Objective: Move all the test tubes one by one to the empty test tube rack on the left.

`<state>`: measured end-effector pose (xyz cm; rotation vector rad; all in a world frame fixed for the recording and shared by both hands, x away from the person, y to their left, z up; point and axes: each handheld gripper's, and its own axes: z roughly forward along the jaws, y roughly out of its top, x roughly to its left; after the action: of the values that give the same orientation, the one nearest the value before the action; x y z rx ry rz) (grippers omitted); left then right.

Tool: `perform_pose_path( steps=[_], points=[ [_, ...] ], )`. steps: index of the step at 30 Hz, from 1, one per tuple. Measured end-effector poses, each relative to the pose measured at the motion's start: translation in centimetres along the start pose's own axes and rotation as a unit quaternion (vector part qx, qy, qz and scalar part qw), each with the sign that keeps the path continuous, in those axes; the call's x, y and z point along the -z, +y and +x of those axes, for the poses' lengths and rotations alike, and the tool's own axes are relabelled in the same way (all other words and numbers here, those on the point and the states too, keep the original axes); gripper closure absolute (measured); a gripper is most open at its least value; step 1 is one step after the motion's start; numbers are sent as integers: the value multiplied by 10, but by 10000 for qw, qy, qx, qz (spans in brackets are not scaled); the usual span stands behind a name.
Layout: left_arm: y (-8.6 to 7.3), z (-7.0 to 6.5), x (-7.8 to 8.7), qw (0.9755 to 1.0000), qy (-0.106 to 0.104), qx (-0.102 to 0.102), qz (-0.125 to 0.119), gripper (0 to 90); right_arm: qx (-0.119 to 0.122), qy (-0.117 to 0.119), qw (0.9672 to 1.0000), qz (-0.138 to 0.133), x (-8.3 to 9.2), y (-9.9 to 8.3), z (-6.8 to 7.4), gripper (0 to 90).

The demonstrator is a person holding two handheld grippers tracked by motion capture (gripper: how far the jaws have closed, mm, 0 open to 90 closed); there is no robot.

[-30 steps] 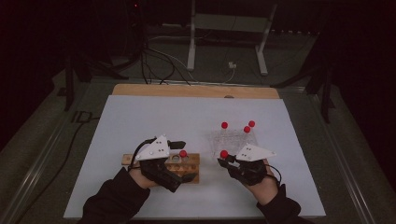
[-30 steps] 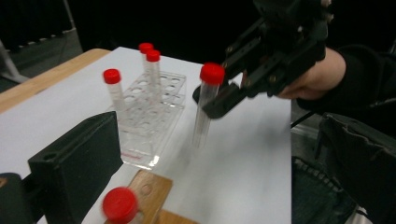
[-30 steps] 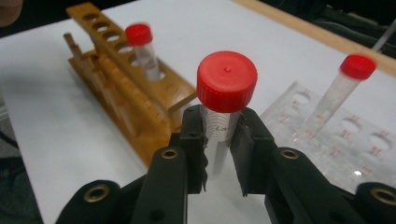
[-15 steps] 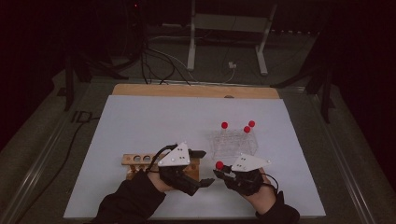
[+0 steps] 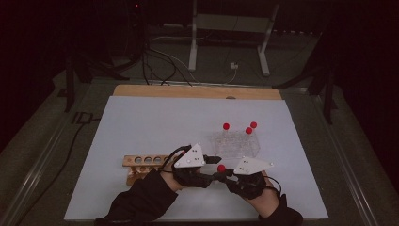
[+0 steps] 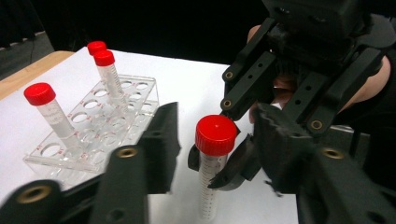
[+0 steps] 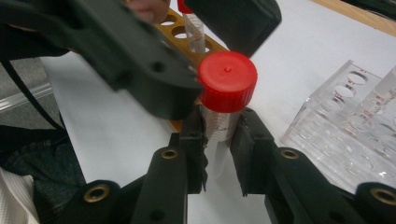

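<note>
Across a white tabletop (image 5: 155, 117), dark room with cables (image 5: 160, 61) behind.

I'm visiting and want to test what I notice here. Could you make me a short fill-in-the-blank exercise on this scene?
1. The right gripper is shut on a clear tube with a ___ screw cap.
2. The clear plastic rack holds ___ capped tubes.
3. The left gripper, whose jaws have just been closing, has that tube's ___ between its jaws.
4. The rack beside the person's left hand is made of ___.

Missing words: red; three; cap; wood
</note>
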<state>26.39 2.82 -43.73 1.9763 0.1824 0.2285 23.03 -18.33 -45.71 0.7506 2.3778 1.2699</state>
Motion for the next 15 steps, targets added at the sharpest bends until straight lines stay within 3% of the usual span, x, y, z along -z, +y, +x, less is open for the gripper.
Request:
perform_pose_path(
  steps=[7,15],
  points=[
    [0,0,-4,10000,21,-71,10,683,-33,10,10000,-19,1,0,-1,745],
    [1,0,-6,9999,-4,-124,85,715,-63,28,10000,-9,2,0,-2,745]
  ],
)
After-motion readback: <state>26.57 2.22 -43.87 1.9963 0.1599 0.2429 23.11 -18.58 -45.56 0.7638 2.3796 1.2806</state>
